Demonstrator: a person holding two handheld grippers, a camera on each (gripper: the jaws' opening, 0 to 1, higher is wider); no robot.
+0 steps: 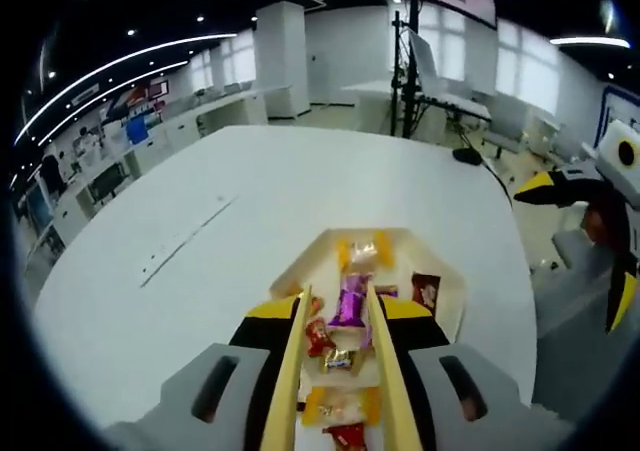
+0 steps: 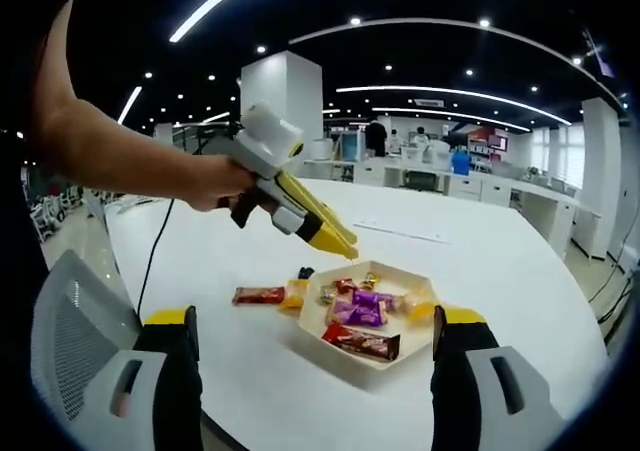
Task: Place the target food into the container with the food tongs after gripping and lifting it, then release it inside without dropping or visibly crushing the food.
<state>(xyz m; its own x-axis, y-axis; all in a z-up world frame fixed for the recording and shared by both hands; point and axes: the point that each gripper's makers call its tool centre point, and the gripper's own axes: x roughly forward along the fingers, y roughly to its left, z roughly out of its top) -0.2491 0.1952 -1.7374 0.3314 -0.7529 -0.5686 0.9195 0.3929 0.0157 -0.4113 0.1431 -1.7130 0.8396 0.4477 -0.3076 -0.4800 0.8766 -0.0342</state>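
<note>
Right gripper view: the left gripper (image 2: 345, 246), held in a person's hand (image 2: 215, 183), hovers above the container (image 2: 385, 361), a pale hexagonal tray on the white table (image 2: 520, 261). Its yellow tong jaws lie pressed together, with nothing visible between the tips. The right gripper's (image 2: 312, 343) jaws stand spread wide and empty.

Step in hand, as judged: descend onto one candy. Open the tongs first, straddle a single wrapper, close gently, then lift straight.

The container holds several wrapped candies: a purple candy (image 2: 362, 313), a long red bar (image 2: 362, 343), and gold and orange pieces. A red candy (image 2: 258, 295) and an orange candy (image 2: 294, 295) lie on the table just beside the tray; these are probably the remaining targets.

In the left gripper view, the tongs (image 1: 342, 366) frame the purple candy (image 1: 351, 301).
</note>
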